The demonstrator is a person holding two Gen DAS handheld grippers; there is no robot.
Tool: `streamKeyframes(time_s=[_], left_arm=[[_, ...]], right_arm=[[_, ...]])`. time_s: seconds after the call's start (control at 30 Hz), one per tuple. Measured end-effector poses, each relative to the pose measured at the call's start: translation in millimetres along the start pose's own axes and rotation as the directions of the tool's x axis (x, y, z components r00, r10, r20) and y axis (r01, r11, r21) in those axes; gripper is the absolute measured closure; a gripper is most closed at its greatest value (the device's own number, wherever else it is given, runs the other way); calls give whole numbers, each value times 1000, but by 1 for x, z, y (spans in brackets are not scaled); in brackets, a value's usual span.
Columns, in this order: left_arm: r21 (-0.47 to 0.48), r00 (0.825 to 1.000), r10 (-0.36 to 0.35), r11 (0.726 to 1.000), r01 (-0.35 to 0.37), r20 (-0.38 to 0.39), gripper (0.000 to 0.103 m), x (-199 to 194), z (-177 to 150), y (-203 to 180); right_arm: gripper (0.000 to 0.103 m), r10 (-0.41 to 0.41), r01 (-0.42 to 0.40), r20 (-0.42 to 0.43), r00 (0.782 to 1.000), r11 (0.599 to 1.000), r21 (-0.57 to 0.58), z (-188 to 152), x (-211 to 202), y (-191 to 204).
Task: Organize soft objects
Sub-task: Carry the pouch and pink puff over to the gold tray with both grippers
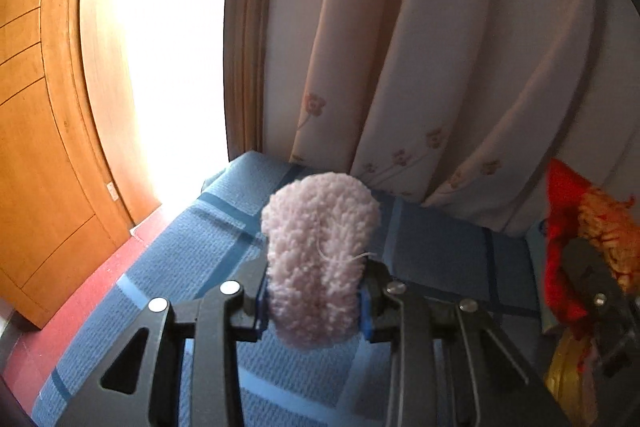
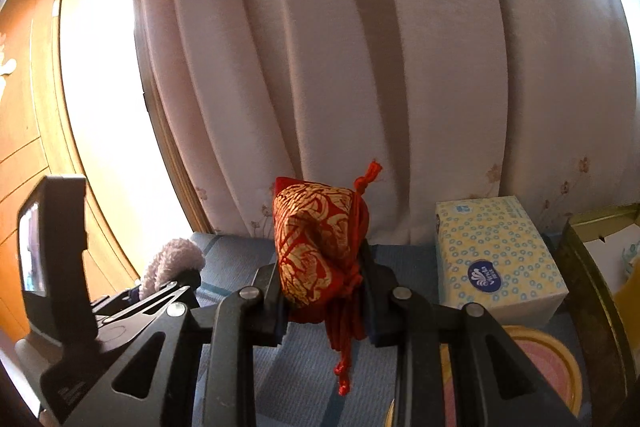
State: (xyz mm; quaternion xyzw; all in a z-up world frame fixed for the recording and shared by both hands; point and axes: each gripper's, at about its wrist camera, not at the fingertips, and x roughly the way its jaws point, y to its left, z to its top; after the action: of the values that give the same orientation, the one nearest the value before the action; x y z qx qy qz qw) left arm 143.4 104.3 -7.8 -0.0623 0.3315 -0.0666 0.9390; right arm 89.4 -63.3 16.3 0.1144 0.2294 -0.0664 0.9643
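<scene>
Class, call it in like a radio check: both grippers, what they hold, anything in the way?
Left gripper shut on pink fluffy pad. Right gripper shut on red pouch. Tissue box right of pouch, apart.

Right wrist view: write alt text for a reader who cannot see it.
The right gripper clamps a red-and-gold pouch above a blue cloth. A tissue box stands to its right, pale curtains hang behind.
</scene>
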Motion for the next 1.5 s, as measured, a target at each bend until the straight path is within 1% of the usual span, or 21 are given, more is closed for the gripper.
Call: streamKeyframes(time_s=[0.13, 0.23, 0.5, 0.7, 0.9, 1.1, 1.33, 1.5], left_arm=[[-2, 999, 17, 1000, -17, 49, 71, -18, -10, 4], [2, 997, 14, 1000, -14, 77, 71, -30, -17, 0], [-9, 992, 24, 1000, -23, 123, 71, -40, -33, -1], [16, 991, 42, 999, -45, 130, 71, -46, -36, -9], [42, 987, 67, 996, -74, 145, 71, -54, -40, -20], [51, 984, 77, 995, -86, 159, 71, -66, -44, -28], [63, 984, 78, 994, -89, 157, 71, -73, -48, -35], [67, 984, 81, 993, -93, 156, 71, -68, -47, -38]], right_arm=[[72, -3, 3, 16, 1000, 1000, -25, -3, -6, 4], [72, -8, 9, 28, 1000, 999, -32, -6, -11, 4], [72, -18, 22, 52, 998, 996, -88, -16, -26, 11], [72, -22, 29, 53, 998, 992, -122, -23, -32, 12], [72, -21, 30, 66, 998, 989, -142, -29, -50, 10], [72, -35, 54, 112, 993, 983, -174, -34, -70, 7], [72, -35, 60, 143, 989, 982, -176, -39, -87, 4], [72, -37, 60, 145, 989, 986, -156, -40, -92, -3]])
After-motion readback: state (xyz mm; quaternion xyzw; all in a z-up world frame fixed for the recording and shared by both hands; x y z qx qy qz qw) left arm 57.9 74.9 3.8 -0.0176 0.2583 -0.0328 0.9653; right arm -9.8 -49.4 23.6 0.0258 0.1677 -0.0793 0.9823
